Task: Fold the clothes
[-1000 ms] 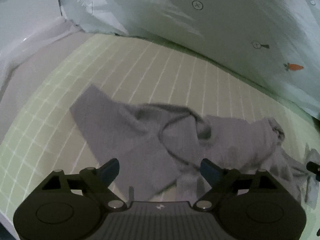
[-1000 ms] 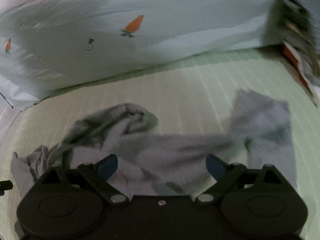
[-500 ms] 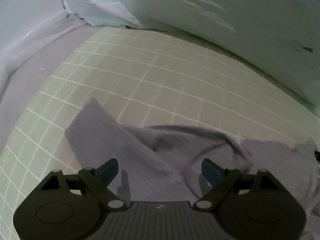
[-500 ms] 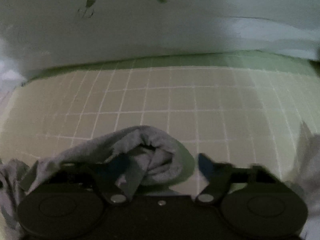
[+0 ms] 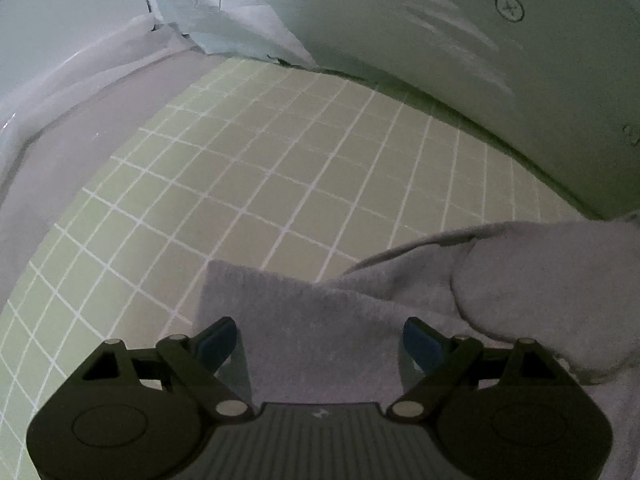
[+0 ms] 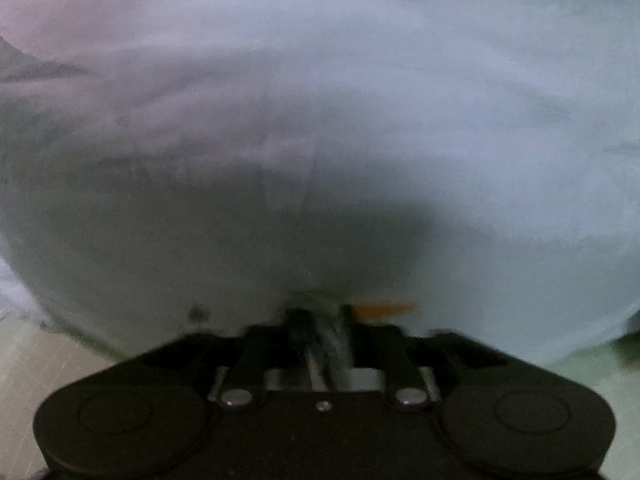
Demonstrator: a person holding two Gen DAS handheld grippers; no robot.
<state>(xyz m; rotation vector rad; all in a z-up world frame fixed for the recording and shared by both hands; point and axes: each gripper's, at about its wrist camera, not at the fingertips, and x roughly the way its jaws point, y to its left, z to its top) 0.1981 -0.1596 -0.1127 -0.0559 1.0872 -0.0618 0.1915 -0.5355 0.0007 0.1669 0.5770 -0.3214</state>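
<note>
The right wrist view was smeared with motion blur. The right gripper (image 6: pixel 320 336) showed fingers drawn together, anything pinched between them unreadable. The grey garment (image 5: pixel 360 320) ran off the left view's right edge.

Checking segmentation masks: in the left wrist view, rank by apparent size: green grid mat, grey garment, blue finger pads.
1. green grid mat, most of the frame.
2. grey garment, though nearness to the camera inflates it.
3. blue pads on the left gripper fingers; both look alike.
</note>
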